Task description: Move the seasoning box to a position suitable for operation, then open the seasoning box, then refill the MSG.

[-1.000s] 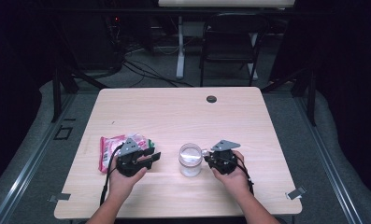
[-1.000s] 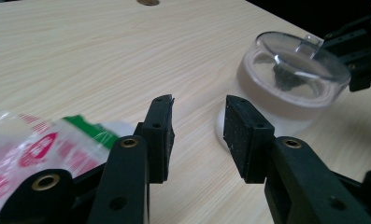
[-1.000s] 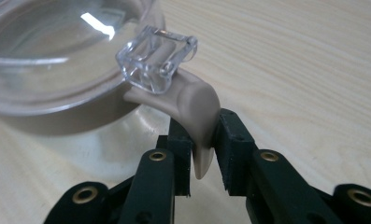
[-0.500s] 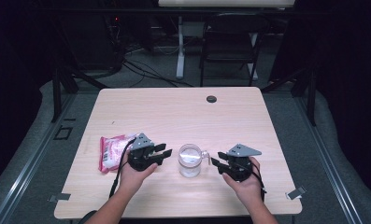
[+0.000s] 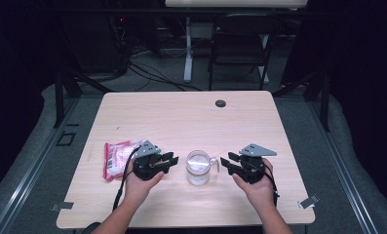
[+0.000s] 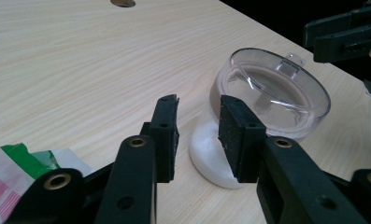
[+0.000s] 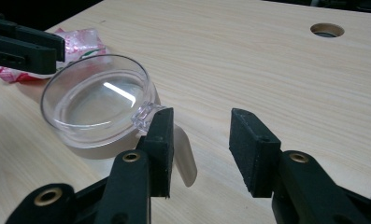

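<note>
Clear mug mid-table, upright, between left gripper and right gripper. Both sets of jaws spread, nothing pinched; left just closing, right just opening. Pink packet beside left, possibly touching.

Light wood-grain counter, rectangular with rounded corners, sat on grey floor. A round dark cable hole was near its far edge, right of centre. A clear glass mug with white contents at the bottom stood upright near the front, handle to the right. A pink-and-white packet with green print lay flat to its left, well apart.
</note>
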{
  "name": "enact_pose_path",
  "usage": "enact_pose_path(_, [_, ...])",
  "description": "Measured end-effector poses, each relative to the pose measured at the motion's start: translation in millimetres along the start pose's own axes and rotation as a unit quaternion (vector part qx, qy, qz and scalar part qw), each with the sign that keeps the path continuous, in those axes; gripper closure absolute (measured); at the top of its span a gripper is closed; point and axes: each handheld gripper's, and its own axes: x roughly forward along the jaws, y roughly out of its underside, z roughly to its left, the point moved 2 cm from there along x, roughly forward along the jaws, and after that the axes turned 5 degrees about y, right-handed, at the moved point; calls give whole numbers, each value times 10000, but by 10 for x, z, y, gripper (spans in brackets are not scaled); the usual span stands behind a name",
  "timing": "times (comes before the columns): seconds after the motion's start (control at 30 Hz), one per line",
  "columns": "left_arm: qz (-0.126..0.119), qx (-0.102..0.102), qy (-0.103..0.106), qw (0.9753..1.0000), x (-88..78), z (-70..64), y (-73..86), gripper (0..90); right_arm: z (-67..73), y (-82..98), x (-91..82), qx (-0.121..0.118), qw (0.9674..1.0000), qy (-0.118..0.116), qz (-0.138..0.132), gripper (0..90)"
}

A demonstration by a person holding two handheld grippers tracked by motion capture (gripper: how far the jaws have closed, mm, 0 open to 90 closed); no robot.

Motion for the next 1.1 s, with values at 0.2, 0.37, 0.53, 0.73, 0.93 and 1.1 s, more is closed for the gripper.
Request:
enact_pose_path(0.2, [100,1,15,9999,-4,-28,20,746,27,-95,27,43,10000,-24,6,668])
enact_pose_path(0.37, [88,71,11,9999,6,-52,29,785,63,-139,39,46,9998,-42,-177,738])
enact_pose_path(0.53, [108,125,-26,9999,15,-65,29,826,83,-168,57,75,9997,-155,-189,783])
enact_pose_path(0.73, [109,79,6,9999,34,-60,26,875,90,-185,90,184,9994,-233,-156,812])
enact_pose_path(0.93, [224,206,104,9995,71,-97,30,900,102,-190,106,207,9995,-202,-96,821])
enact_pose_path(1.1, [390,339,213,9984,97,-160,54,900,133,-171,133,207,9994,-279,19,812])
